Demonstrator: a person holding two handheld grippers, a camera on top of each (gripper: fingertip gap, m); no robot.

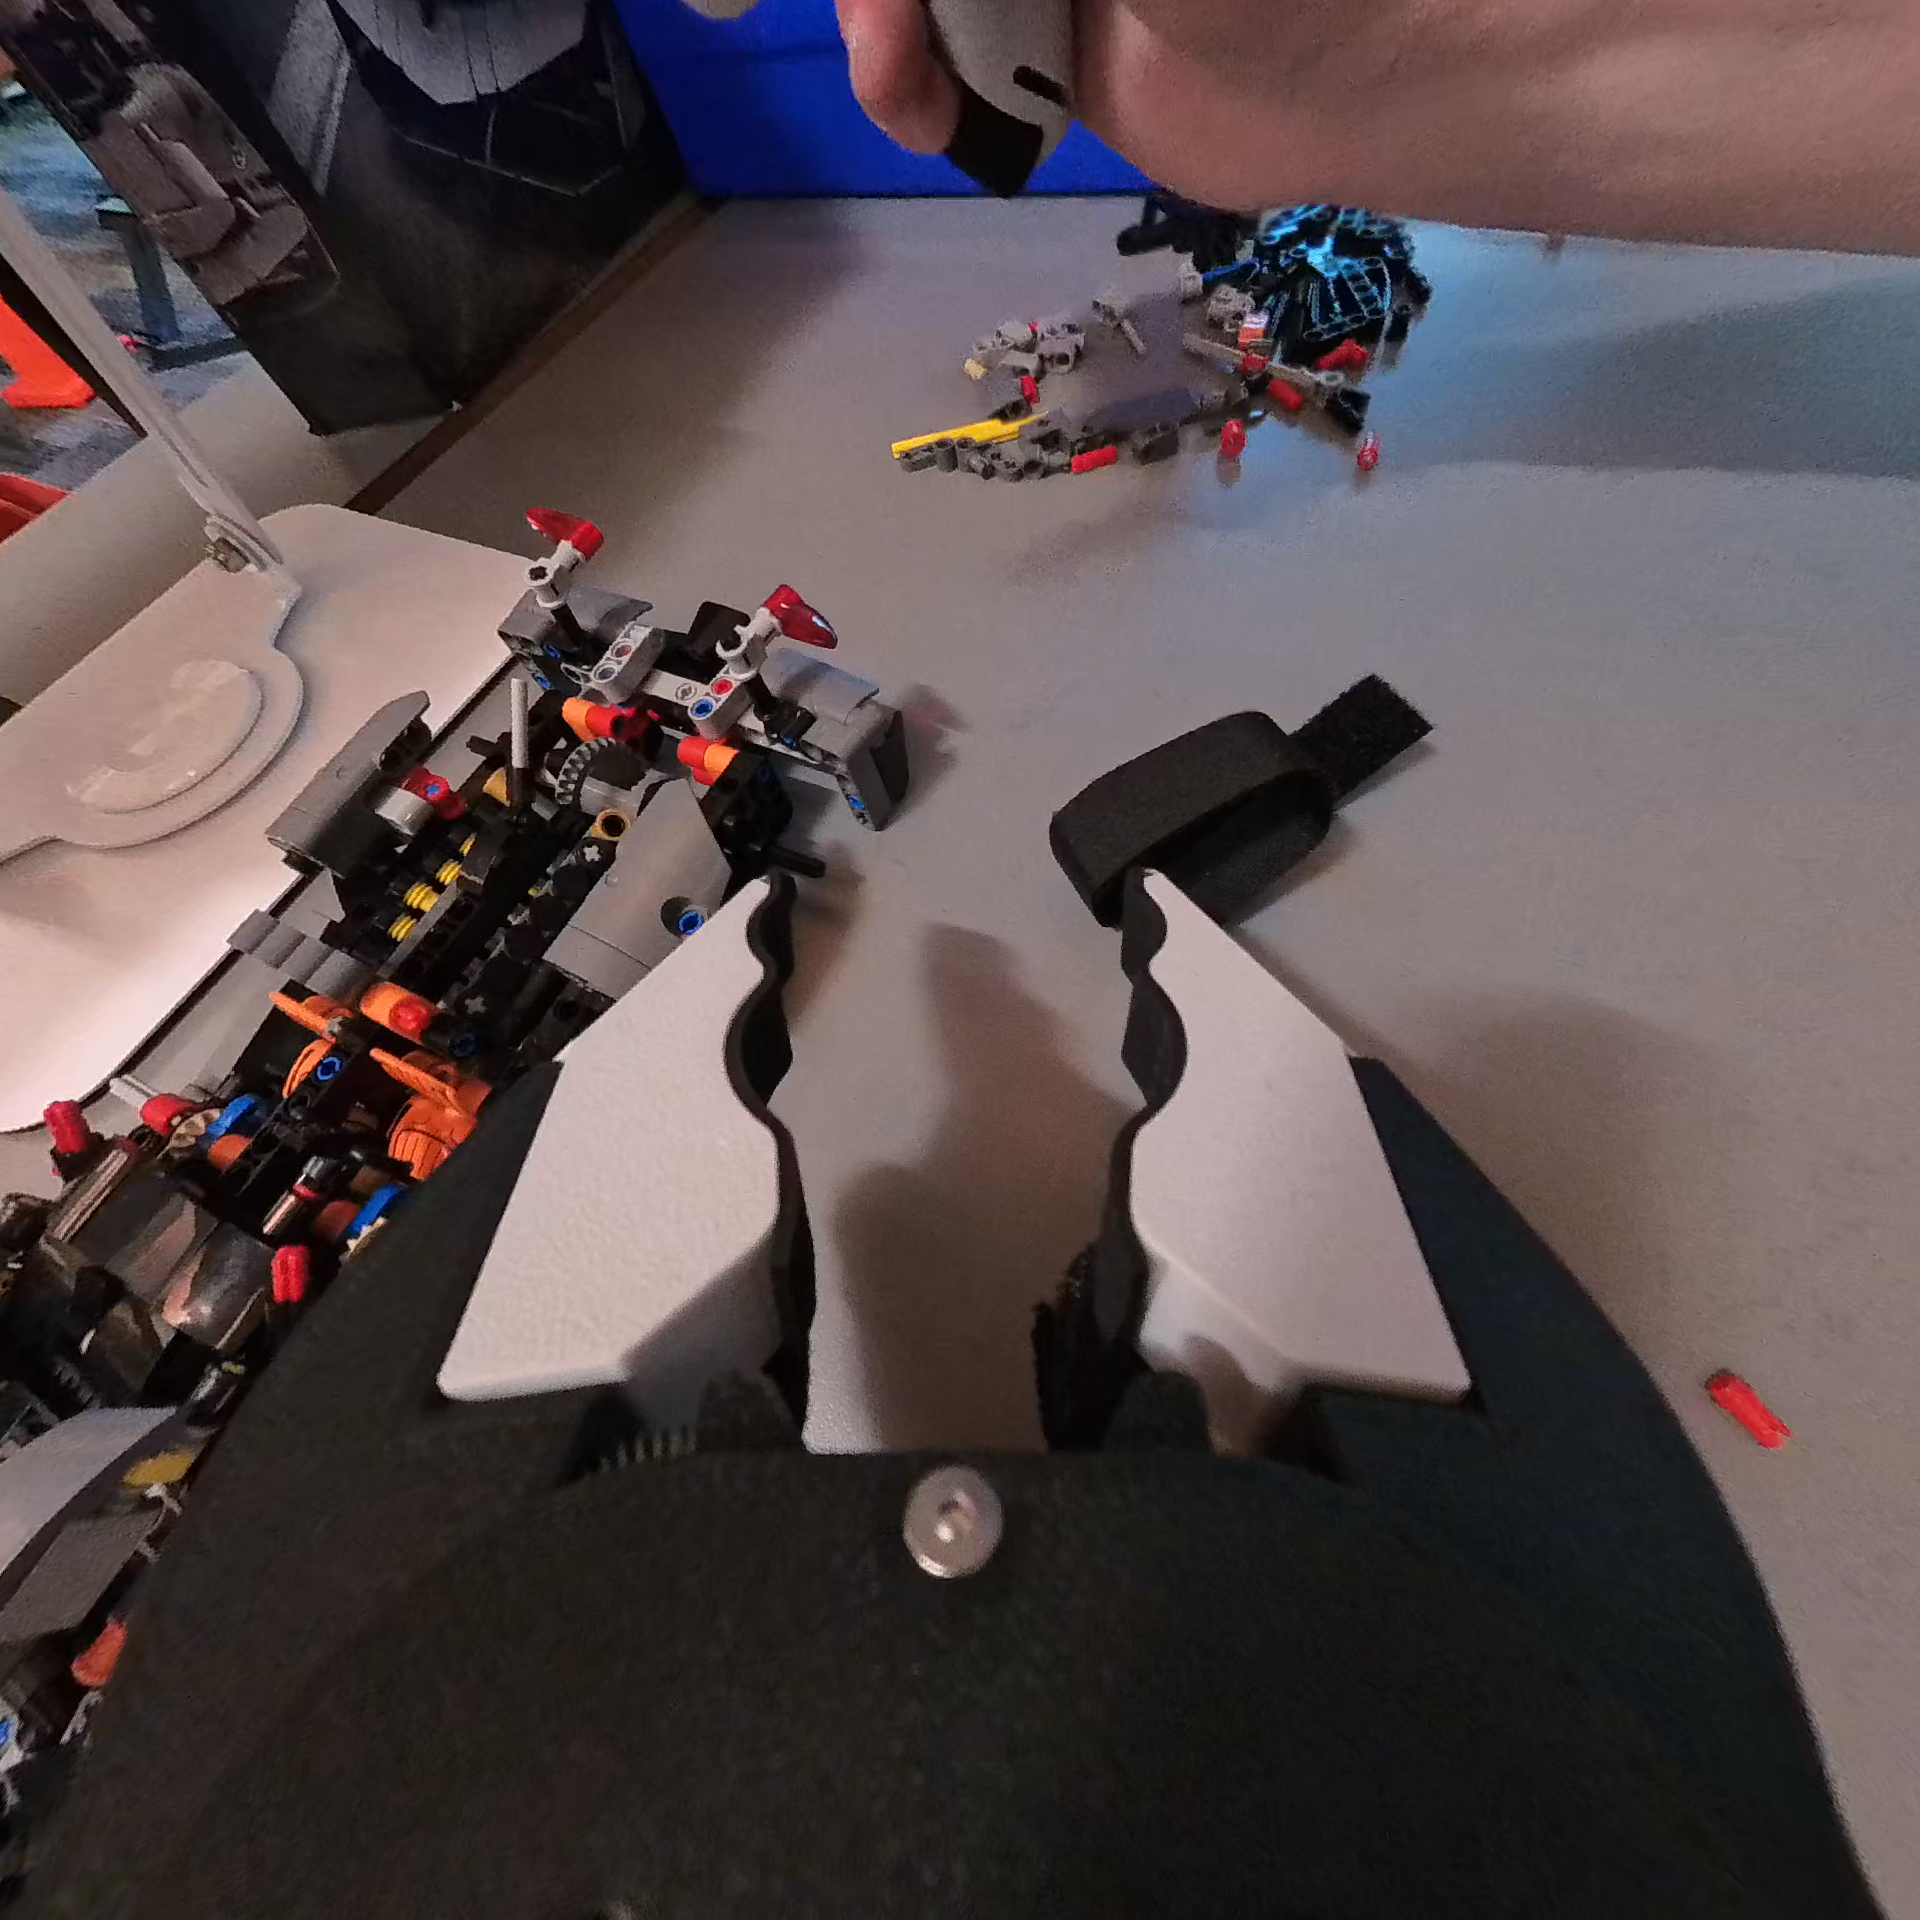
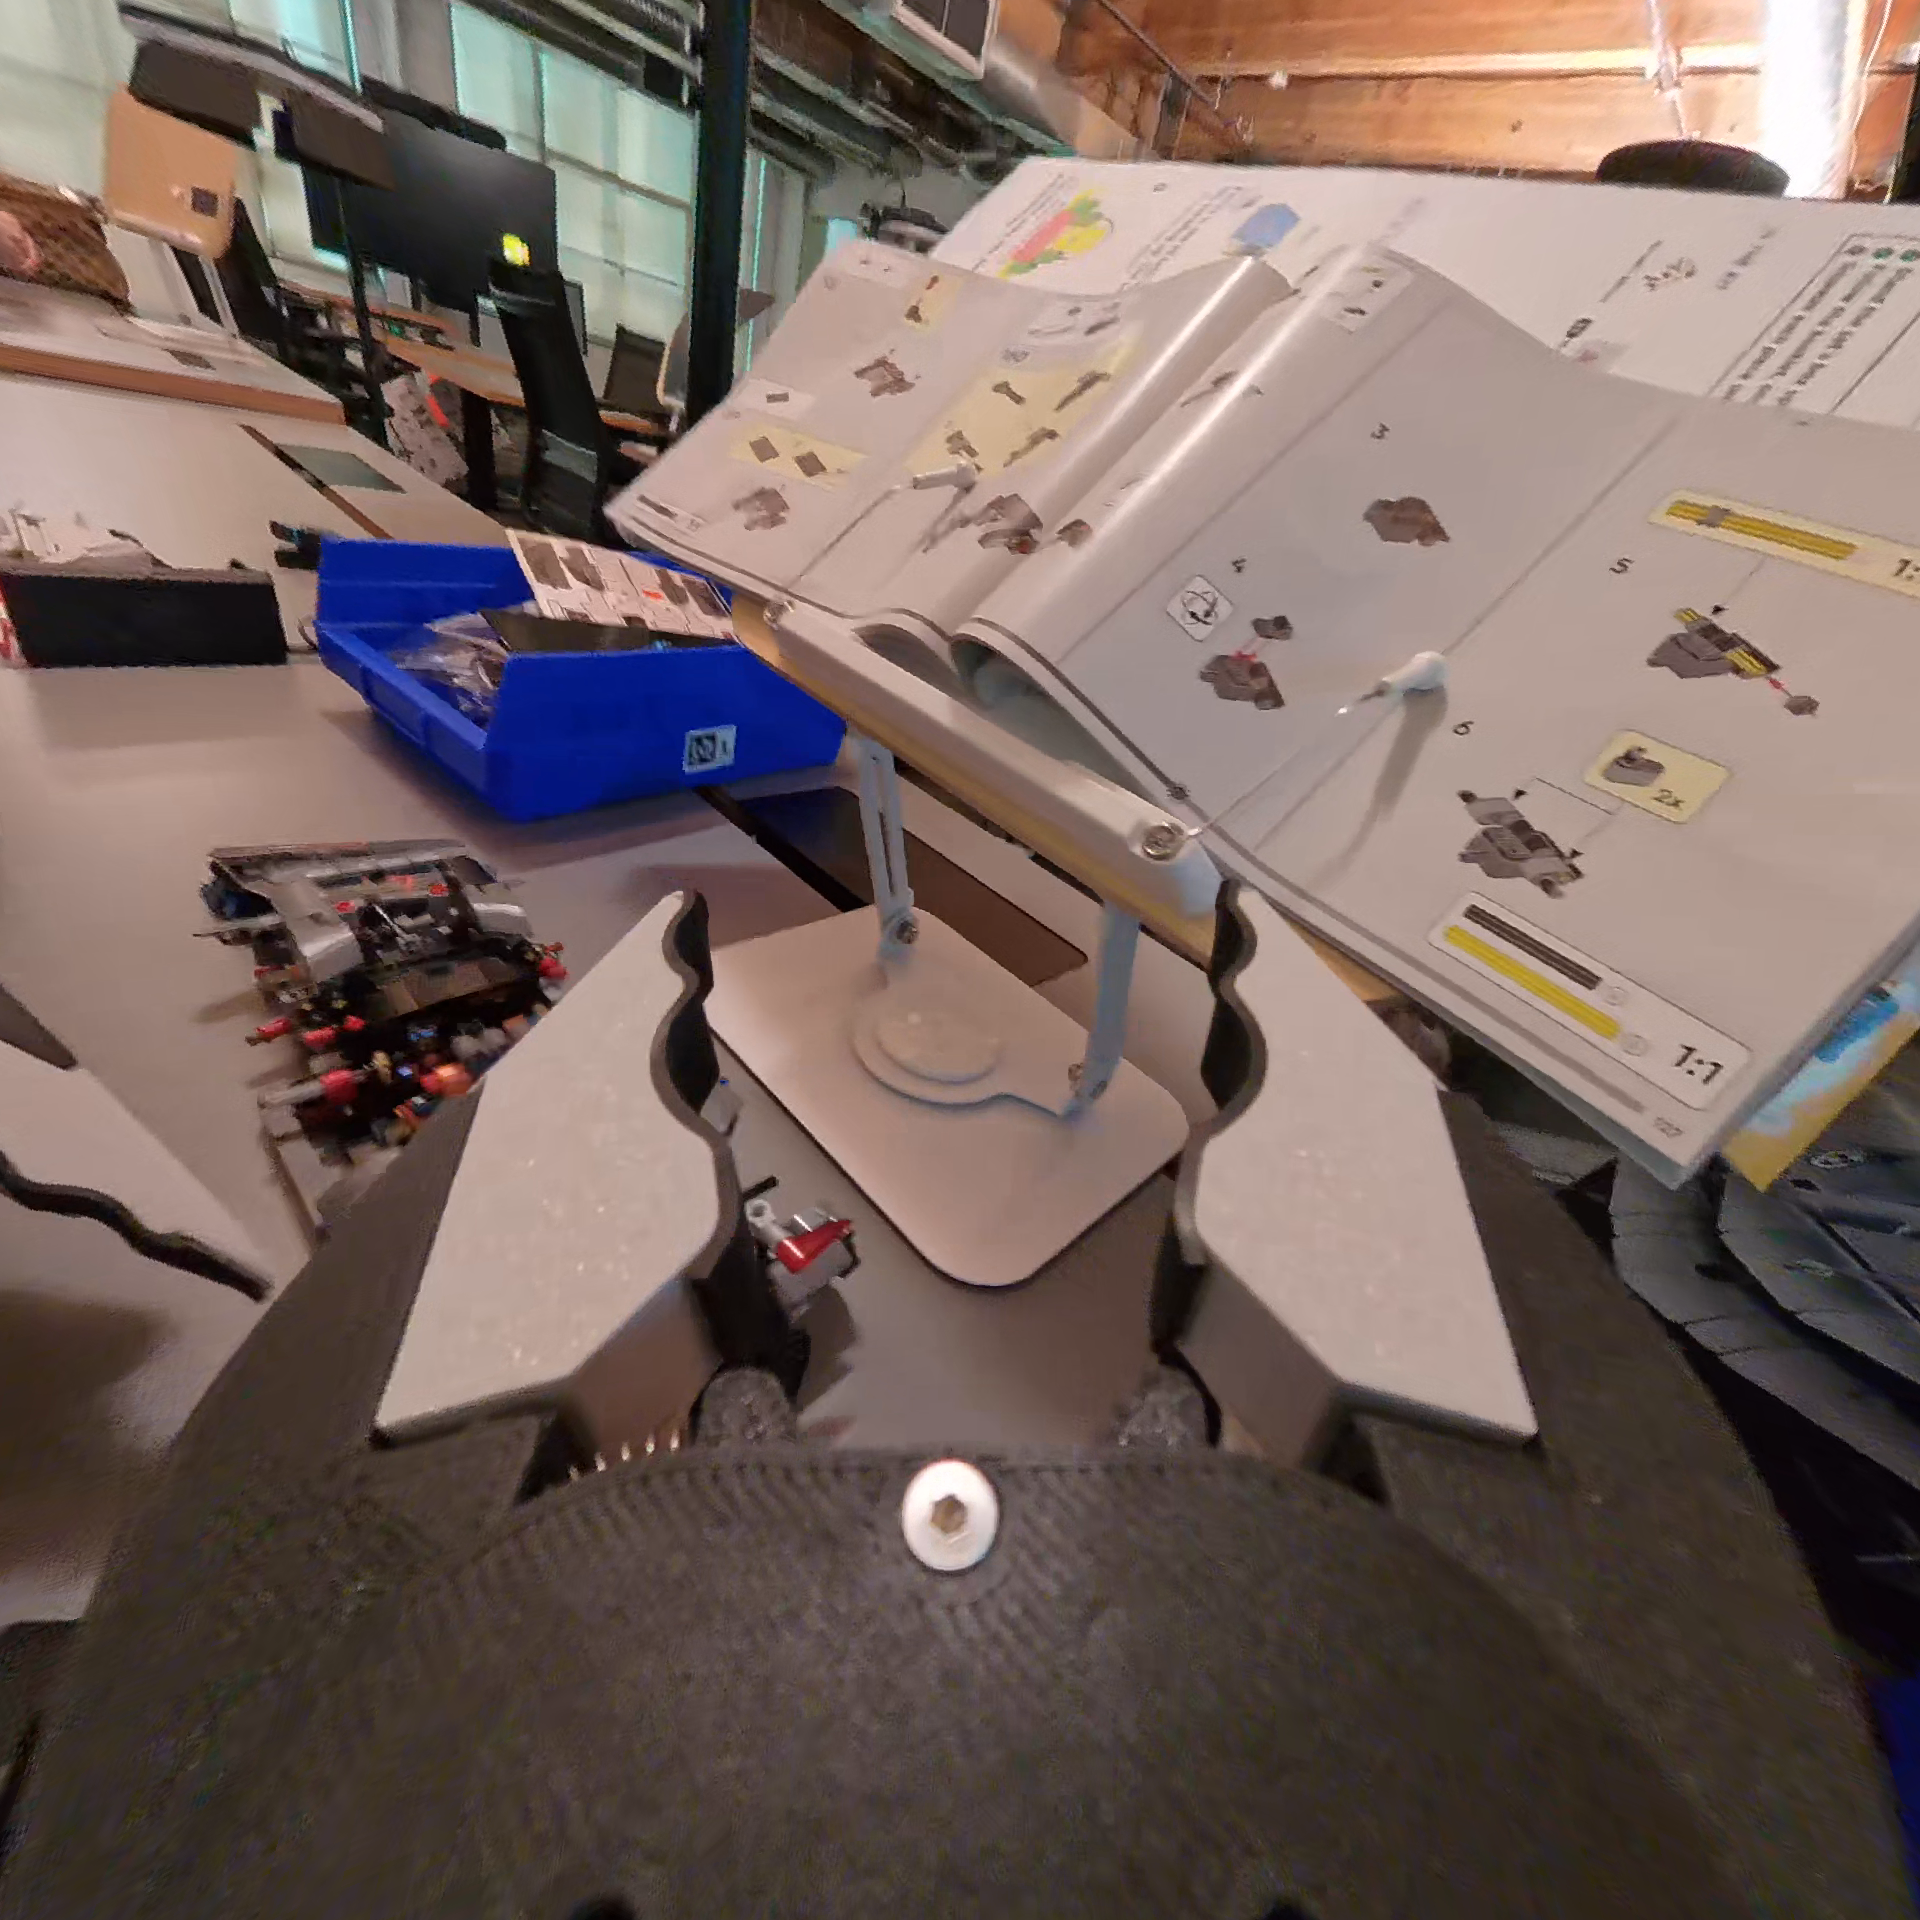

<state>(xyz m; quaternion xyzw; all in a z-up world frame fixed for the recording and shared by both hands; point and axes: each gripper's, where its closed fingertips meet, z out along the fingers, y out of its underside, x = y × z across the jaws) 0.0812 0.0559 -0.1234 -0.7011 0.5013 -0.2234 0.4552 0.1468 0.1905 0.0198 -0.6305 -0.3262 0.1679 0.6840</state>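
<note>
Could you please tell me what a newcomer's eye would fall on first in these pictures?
Probably the open grey instruction booklet propped on a pale metal stand, filling the right wrist view ahead of the open right gripper. Next, the half-built grey, black and orange brick model just left of the open left gripper.

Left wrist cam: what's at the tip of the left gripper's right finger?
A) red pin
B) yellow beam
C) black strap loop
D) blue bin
C: the black strap loop lies on the table at that fingertip of the open left gripper; the loose red pin lies far off to the side.
</note>
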